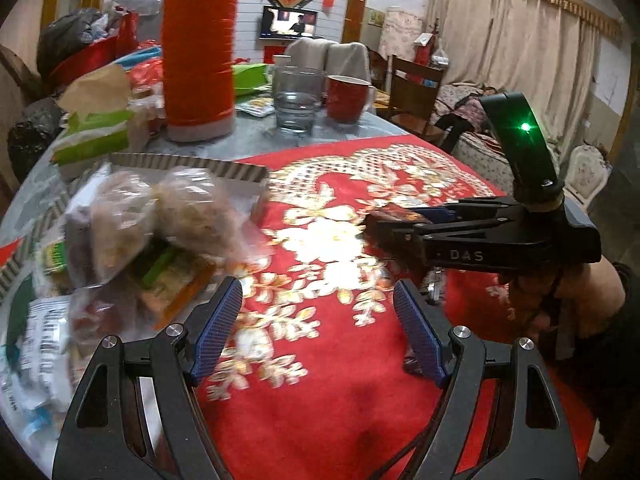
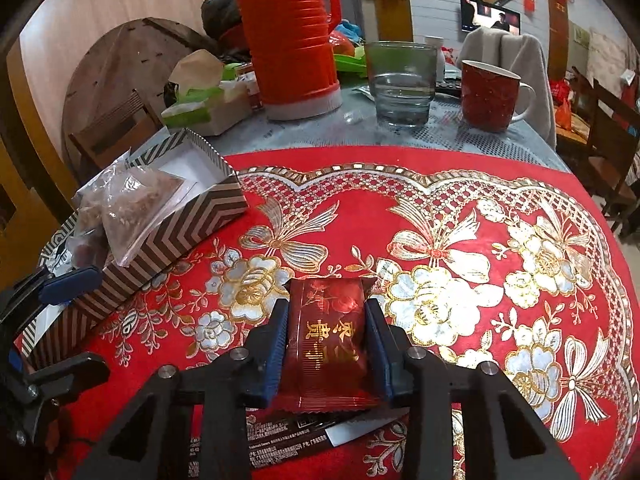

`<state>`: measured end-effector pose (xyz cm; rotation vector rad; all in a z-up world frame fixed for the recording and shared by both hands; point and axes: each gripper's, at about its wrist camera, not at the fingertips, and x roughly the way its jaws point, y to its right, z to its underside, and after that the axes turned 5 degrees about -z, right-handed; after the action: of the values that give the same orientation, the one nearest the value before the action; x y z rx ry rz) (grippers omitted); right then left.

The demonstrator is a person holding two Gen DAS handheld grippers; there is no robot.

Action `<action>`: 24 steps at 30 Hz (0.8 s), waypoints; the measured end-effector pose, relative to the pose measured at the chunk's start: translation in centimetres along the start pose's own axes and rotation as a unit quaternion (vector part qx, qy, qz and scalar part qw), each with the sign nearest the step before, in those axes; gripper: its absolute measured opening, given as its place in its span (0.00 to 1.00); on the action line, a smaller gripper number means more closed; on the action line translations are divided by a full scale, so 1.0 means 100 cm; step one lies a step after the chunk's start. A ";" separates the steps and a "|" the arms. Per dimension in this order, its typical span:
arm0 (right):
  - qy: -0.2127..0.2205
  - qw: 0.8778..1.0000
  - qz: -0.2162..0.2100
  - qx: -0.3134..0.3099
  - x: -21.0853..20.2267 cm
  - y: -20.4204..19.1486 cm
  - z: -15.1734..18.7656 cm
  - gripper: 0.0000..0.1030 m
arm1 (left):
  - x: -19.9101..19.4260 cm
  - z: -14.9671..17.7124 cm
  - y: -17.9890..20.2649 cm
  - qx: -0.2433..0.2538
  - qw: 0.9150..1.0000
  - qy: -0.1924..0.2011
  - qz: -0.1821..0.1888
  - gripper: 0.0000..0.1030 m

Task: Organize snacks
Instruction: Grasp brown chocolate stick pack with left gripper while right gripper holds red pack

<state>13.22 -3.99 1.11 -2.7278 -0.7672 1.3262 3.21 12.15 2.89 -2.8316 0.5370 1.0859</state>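
right gripper (image 2: 326, 344) clamped on dark red snack packet (image 2: 326, 336), blue pads (image 2: 276, 344) pressed against both sides; packet low over red floral mat (image 2: 440, 240), near the mat's front edge. under it, a second dark packet (image 2: 280, 436) flat on the mat. left gripper (image 1: 318, 332) open, nothing between pads, hovering over the mat's left part. chevron-patterned box (image 2: 192, 220) sat at the mat's left edge, holding clear bags of snacks (image 2: 132, 204); more loose wrappers (image 1: 44, 344) blurred beside it, contents unreadable. orange thermos (image 2: 288, 36), glass (image 2: 402, 84), red mug (image 2: 490, 94) and tissue pack (image 2: 192, 108) along the tabletop's far side.
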 end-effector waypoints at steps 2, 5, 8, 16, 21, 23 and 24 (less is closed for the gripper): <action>0.010 1.000 -0.005 0.004 -0.004 0.003 0.000 0.34 | 0.003 -0.002 0.012 0.019 1.000 0.003 0.009 0.76; 0.036 0.999 0.002 0.016 -0.014 0.013 -0.001 0.34 | 0.010 -0.005 0.039 0.064 0.998 0.006 0.029 0.76; 0.061 0.997 0.017 0.045 -0.025 0.030 -0.001 0.34 | 0.024 -0.009 0.067 0.108 0.993 -0.009 0.053 0.76; 0.087 0.992 0.022 0.083 -0.046 0.057 0.000 0.34 | 0.058 -0.014 0.094 0.147 0.984 -0.074 0.065 0.75; 0.089 0.992 0.020 0.083 -0.046 0.056 0.000 0.34 | 0.064 -0.014 0.091 0.142 0.984 -0.092 0.063 0.52; 0.089 0.992 0.017 0.087 -0.046 0.056 0.001 0.34 | 0.061 -0.013 0.091 0.149 0.983 -0.091 0.059 0.45; 0.090 0.992 0.016 0.090 -0.046 0.057 0.001 0.34 | 0.060 -0.013 0.091 0.150 0.983 -0.091 0.061 0.39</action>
<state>13.13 -11.01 3.15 -2.6782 -0.5644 1.0759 5.07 1.64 0.49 -2.4401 0.7900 1.1581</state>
